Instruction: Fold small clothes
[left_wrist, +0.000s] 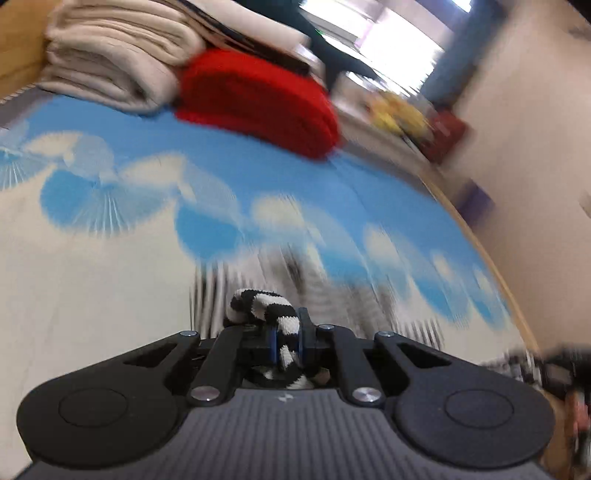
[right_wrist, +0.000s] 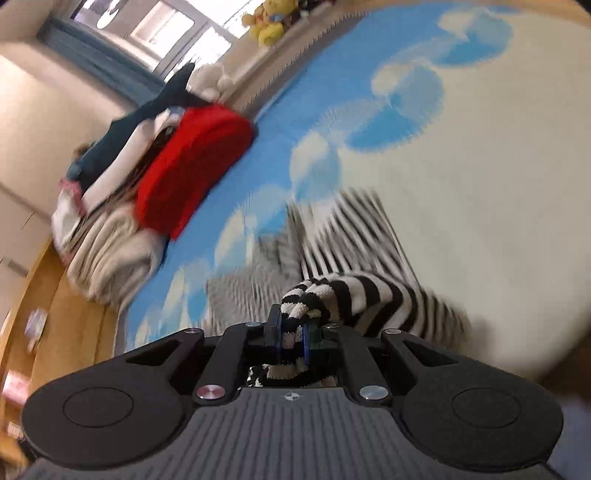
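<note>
A black-and-white striped garment (left_wrist: 258, 302) lies on a blue-and-cream patterned bed cover (left_wrist: 110, 258). My left gripper (left_wrist: 286, 339) is shut on a bunched edge of it. In the right wrist view my right gripper (right_wrist: 291, 338) is shut on another bunched edge of the striped garment (right_wrist: 362, 291), whose rest trails blurred over the bed cover (right_wrist: 480, 184). Both views are motion-blurred.
A folded red knit (left_wrist: 255, 99) and a stack of folded beige cloth (left_wrist: 110, 62) lie at the far side of the bed; the red knit (right_wrist: 192, 162) and the beige stack (right_wrist: 110, 251) show in the right view too. A wooden bed edge (left_wrist: 491, 258) runs along the right. Yellow plush toys (right_wrist: 269, 18) sit on a ledge.
</note>
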